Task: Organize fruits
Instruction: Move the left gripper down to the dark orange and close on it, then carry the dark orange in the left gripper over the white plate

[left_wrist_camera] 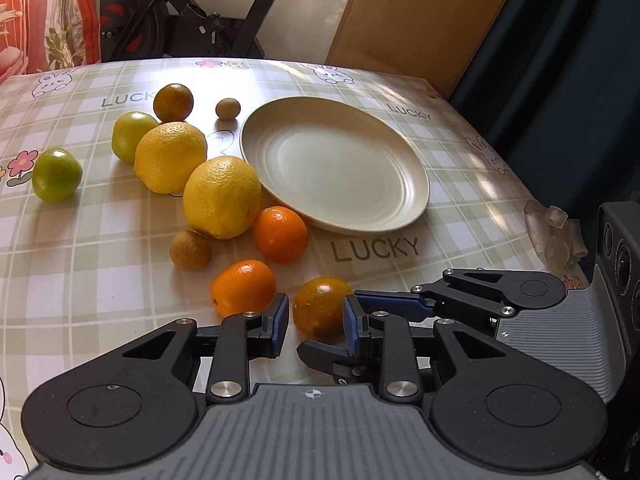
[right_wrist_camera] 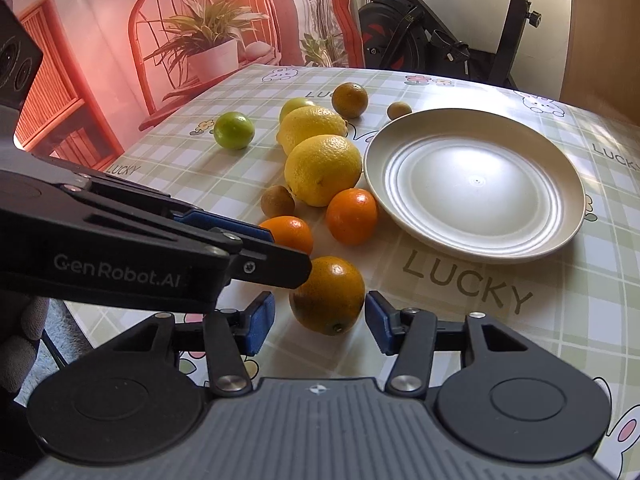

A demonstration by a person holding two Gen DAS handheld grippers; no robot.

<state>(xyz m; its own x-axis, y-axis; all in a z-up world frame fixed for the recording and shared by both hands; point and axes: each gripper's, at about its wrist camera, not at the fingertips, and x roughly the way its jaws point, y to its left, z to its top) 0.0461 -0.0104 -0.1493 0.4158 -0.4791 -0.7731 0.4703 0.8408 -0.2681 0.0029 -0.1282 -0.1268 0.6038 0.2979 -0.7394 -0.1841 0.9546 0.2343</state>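
An empty cream plate sits on the checked tablecloth. Left of it lie two lemons, two bright oranges, green fruits and small brown fruits. A greenish-orange orange lies nearest. My left gripper is open, its pads on either side of this orange, close but not clamped. My right gripper is open around the same orange; it also shows in the left wrist view.
A darker orange lies at the back of the fruit group. Clear plastic bits lie at the table's right edge. An exercise bike and a cardboard panel stand beyond the table.
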